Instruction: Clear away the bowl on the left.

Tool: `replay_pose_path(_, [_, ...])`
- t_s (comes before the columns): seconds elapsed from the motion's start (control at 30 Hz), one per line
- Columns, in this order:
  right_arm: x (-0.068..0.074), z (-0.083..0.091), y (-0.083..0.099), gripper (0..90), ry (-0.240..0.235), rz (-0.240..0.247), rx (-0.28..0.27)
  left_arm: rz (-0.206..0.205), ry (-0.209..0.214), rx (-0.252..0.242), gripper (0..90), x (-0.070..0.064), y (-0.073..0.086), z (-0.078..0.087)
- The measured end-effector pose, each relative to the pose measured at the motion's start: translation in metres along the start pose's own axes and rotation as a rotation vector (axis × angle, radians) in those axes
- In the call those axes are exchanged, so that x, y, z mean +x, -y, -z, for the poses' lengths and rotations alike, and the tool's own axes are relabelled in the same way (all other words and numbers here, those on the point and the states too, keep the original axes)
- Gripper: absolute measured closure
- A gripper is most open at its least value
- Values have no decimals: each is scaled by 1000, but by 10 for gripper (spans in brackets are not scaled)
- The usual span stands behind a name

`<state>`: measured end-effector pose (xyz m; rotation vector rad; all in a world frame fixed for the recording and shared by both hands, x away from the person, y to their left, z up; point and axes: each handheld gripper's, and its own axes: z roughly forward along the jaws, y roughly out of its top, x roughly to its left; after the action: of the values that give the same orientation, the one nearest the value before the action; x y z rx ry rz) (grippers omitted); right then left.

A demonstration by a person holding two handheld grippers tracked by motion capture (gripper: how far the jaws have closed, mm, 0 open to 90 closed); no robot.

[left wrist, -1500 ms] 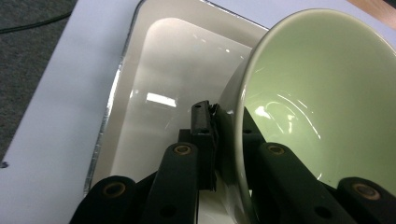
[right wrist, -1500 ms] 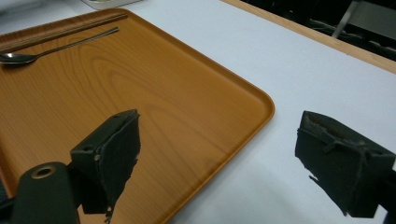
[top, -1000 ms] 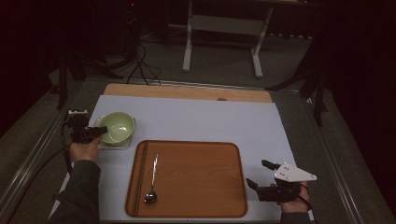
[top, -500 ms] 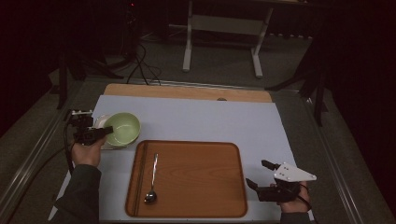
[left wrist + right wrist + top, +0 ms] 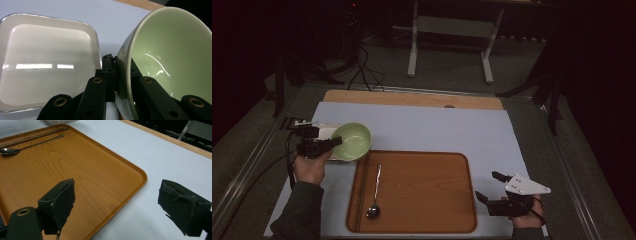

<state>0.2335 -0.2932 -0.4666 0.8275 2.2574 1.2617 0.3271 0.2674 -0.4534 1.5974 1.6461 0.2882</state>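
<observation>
Pinching the green bowl (image 5: 352, 141) by its near rim, left gripper (image 5: 333, 144) clamped tight, one finger (image 5: 108, 72) outside the wall and the other inside, bowl tipped up above the blue mat (image 5: 432, 127). Just beyond and beside those fingers, a white square dish (image 5: 45, 57). Spread wide with nothing between them, right gripper (image 5: 488, 186) jaws, one finger (image 5: 63, 197) over the wooden tray (image 5: 422, 200) edge, the other over bare mat, spoon (image 5: 375, 197) well beyond.
</observation>
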Motion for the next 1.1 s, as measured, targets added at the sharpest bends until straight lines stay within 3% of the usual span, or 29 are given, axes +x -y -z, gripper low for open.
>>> replay_pose_path(0.33, [0, 0, 0, 135, 0, 1, 0, -43, 50, 15, 833, -20, 6, 0])
replay_pose_path(0.4, [0, 0, 0, 135, 0, 1, -1, -54, 79, 20, 834, -27, 9, -1])
replay_pose_path(1.1, [0, 0, 0, 135, -1, 0, 1, -132, 148, 107, 831, -66, 36, -19])
